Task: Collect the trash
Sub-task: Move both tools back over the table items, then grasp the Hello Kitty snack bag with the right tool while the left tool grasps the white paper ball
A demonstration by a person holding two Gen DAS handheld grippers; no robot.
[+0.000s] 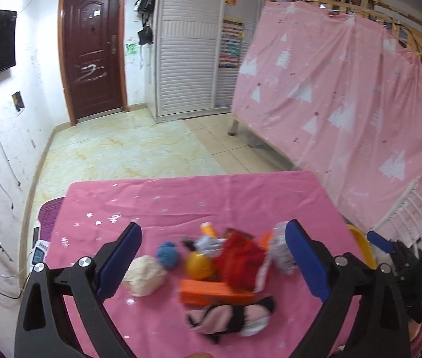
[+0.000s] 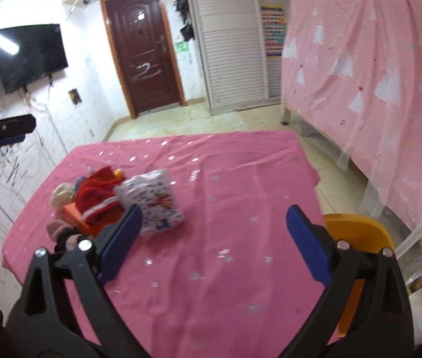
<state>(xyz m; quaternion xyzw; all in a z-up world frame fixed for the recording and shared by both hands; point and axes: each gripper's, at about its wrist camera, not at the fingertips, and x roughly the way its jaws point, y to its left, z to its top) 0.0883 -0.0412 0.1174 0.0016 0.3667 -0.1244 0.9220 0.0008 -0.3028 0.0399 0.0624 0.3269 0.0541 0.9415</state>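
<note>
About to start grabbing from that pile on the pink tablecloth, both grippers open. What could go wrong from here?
1. The pile is tight: the red fuzzy cloth lies over the orange box, so the left gripper may lift or drag several items.
2. The yellow round ball could roll away if nudged.
3. The patterned white packet lies beside the right gripper's left finger; closing may push it away.

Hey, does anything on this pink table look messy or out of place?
Yes. A jumbled pile sits on the pink tablecloth: a red cloth draped over an orange box, a crumpled patterned packet, wadded paper and a sock. White scrawl mars the brown door.
</note>
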